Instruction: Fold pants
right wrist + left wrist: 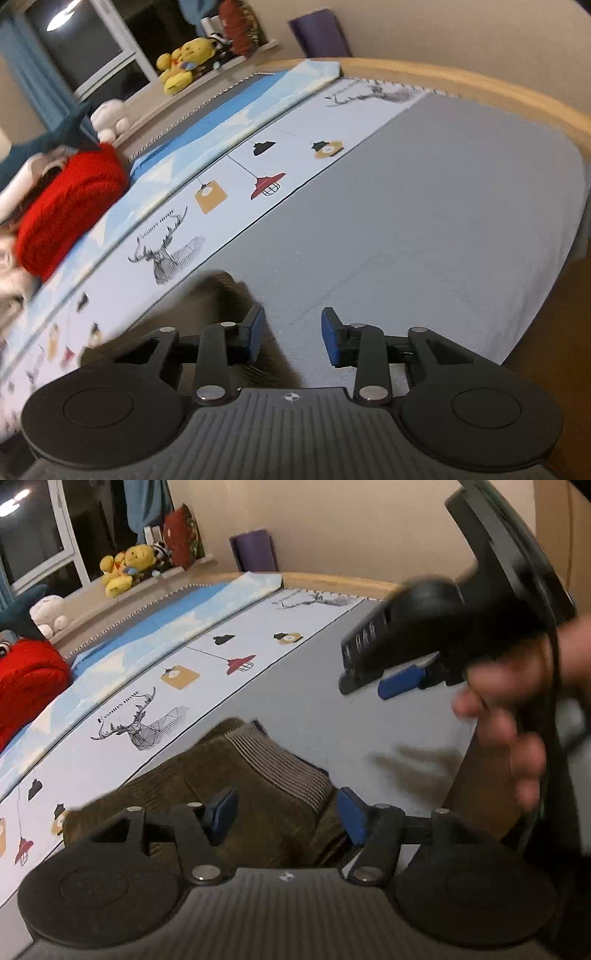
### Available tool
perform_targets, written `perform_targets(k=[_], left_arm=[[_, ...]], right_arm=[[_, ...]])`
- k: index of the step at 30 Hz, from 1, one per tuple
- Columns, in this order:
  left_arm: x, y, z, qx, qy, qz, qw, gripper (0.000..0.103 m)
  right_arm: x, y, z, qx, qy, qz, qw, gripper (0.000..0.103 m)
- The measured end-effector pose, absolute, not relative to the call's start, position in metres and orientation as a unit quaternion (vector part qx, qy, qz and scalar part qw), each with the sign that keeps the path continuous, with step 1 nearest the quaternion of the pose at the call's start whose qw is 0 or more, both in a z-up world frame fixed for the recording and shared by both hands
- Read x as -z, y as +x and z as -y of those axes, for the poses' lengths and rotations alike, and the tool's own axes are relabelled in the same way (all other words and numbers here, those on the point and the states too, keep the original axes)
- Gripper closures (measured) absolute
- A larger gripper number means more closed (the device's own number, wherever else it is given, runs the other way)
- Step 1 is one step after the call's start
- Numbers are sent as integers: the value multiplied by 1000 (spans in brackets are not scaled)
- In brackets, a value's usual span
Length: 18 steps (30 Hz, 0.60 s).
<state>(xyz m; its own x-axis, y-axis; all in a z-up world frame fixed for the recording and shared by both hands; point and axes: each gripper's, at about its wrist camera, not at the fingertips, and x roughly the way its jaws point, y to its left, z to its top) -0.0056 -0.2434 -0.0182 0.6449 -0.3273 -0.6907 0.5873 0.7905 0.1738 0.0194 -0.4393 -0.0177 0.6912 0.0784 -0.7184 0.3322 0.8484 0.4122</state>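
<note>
The left gripper (286, 818) is held wide open over the folded brown pants (236, 775), gripping nothing. The right gripper (293, 339) is open too, empty, above the gray bed (443, 221).

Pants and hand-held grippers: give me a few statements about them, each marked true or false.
1. The pants are brown corduroy. True.
2. The left hand-held gripper is clamped on the pants. False: its jaws stand open above them.
3. The right hand-held gripper is open. True.
4. The pants hang in the air. False: they lie bunched on the bed.
5. A red cushion lies on the bed. True.
</note>
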Motion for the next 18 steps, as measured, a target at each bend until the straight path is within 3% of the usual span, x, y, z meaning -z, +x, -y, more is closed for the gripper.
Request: perform_targets(k=[6, 11, 14, 16, 18], left_arm=[[5, 2, 149, 244, 166, -363, 884, 35], [4, 14, 73, 260, 178, -387, 866, 36], [30, 21, 45, 264, 135, -403, 866, 47], [59, 28, 30, 260, 65, -455, 849, 60], [74, 38, 33, 243, 53, -501, 829, 61]], right_arm=[[15, 29, 432, 23, 273, -389, 879, 45], [25, 66, 406, -66, 220, -445, 866, 33], [46, 87, 391, -97, 171, -496, 846, 32], [67, 96, 386, -88, 153, -545, 820, 32], [75, 97, 381, -83, 156, -563, 808, 32]])
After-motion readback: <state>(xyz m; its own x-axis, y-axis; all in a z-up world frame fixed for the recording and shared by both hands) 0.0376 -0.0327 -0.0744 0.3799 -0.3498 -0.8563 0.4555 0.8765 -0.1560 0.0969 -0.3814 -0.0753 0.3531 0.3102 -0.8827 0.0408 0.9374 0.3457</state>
